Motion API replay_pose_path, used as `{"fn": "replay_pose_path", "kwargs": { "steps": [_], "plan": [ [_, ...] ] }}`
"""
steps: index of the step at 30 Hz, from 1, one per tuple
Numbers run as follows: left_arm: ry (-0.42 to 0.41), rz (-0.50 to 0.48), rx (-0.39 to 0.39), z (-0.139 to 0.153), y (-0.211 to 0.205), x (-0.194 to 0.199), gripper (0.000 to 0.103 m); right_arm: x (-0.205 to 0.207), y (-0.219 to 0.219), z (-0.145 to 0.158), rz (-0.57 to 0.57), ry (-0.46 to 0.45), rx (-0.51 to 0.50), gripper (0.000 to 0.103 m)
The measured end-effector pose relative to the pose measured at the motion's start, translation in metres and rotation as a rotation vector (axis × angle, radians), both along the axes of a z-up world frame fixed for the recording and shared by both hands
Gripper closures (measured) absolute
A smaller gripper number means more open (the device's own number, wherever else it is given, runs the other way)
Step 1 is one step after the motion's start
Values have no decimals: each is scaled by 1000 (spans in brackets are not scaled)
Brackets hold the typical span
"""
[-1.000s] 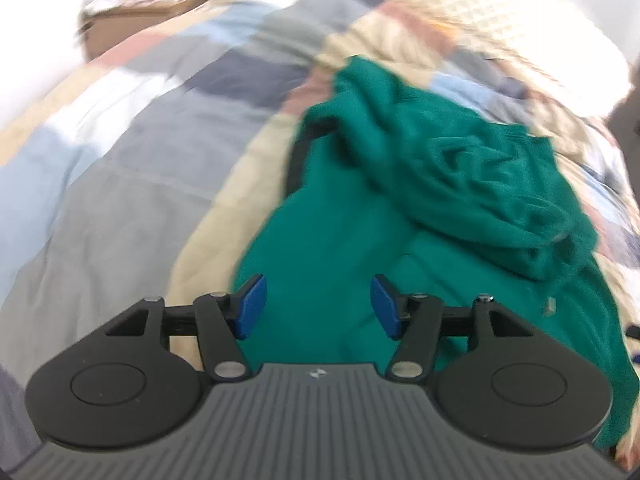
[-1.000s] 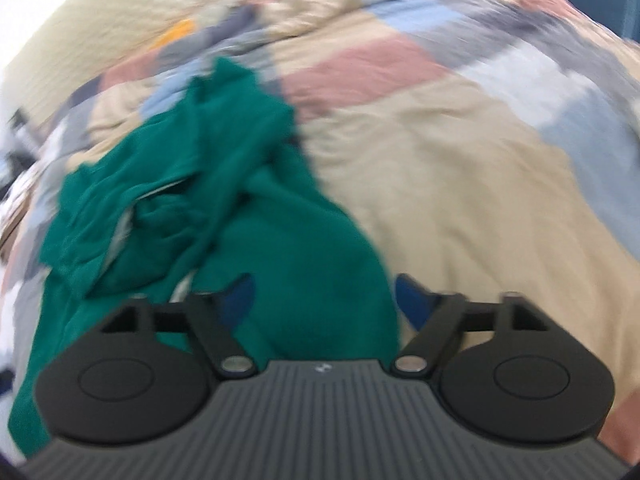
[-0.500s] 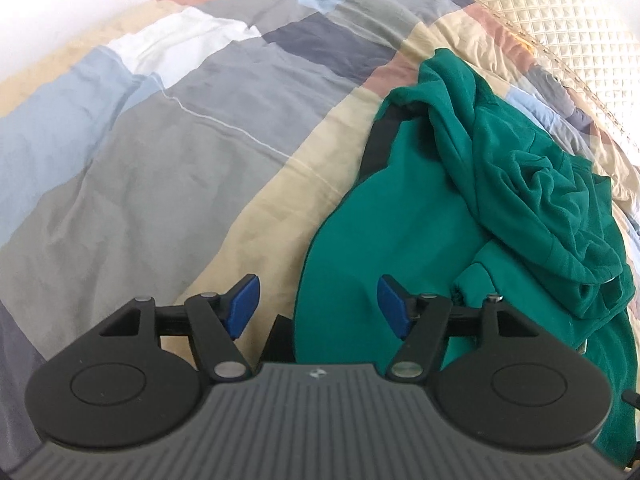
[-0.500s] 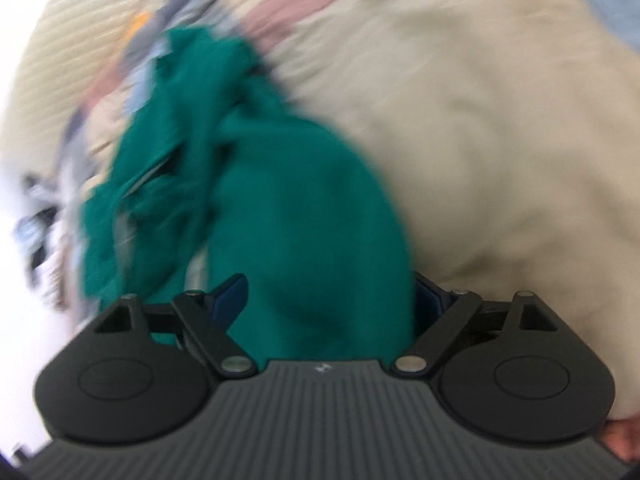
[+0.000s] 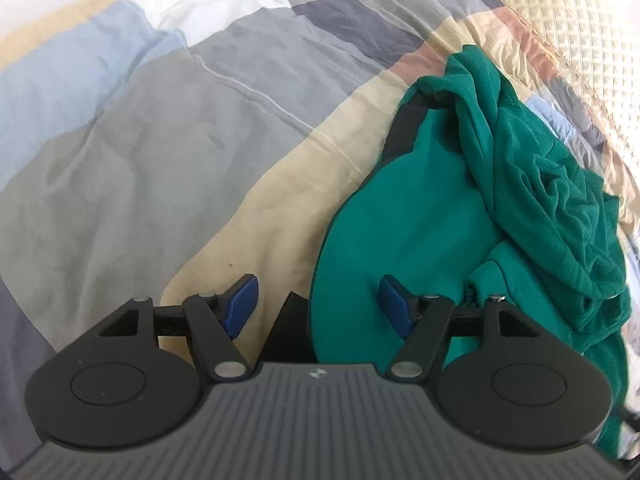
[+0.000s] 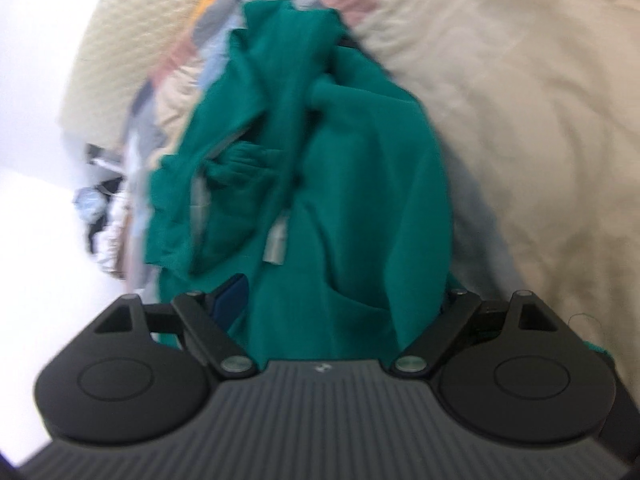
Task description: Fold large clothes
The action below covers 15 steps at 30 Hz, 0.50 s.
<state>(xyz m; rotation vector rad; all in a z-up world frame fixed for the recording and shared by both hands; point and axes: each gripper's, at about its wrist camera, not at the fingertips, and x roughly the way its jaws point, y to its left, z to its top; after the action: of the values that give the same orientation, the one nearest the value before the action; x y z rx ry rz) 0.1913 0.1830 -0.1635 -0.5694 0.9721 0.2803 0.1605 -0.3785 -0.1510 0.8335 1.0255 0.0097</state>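
Left wrist view: the left hand-held gripper (image 5: pixel 318 308) hangs low over the bed (image 5: pixel 168 168), jaws spread and pinching nothing. Its jaws have just been opening, and the near edge of the green garment (image 5: pixel 404 216) lies between them, with the left pad (image 5: pixel 242 304) over bare quilt and the right pad (image 5: pixel 394 306) over cloth. That straddle looks deliberate: an edge is the easiest place to take hold of a single layer. A dark trim strip (image 5: pixel 400 136) runs along the garment's left edge farther off, which suggests this flat part is the body panel. The rest of the garment is heaped in crumpled folds to the right, towards the cream quilted cover (image 5: pixel 560 28), so it needs spreading before any fold can be made.

Right wrist view: the picture is blurred. The right hand-held gripper (image 6: pixel 340 300) is also spread wide, with a thick fold of the garment (image 6: pixel 360 200) lying between its jaws. The left pad (image 6: pixel 230 296) shows clear of the cloth; the right one is hidden behind the fold, so I judge that nothing is clamped yet. A pale tag (image 6: pixel 276 244) shows amid the folds. The beige quilt (image 6: pixel 520 120) lies to the right.

With both grippers over the near end, the likely aim is to pinch two points there and pull the garment flat.
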Motion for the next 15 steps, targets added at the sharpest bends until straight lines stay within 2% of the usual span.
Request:
{"fn": "replay_pose_path", "kwargs": {
  "steps": [3,8,12,15],
  "plan": [
    [-4,35,-70,-4,8,-2,31,2,2,-4,17,6,-5,19],
    [-16,29,-220,-13,13,-4,31,2,3,7,39,-109,115,18],
    [-27,-11,-218,-11,3,-3,31,4,6,16,72,-178,147,18],
    [-29,-33,-205,-10,-3,-3,31,6,11,14,81,-151,111,19]
  ]
}}
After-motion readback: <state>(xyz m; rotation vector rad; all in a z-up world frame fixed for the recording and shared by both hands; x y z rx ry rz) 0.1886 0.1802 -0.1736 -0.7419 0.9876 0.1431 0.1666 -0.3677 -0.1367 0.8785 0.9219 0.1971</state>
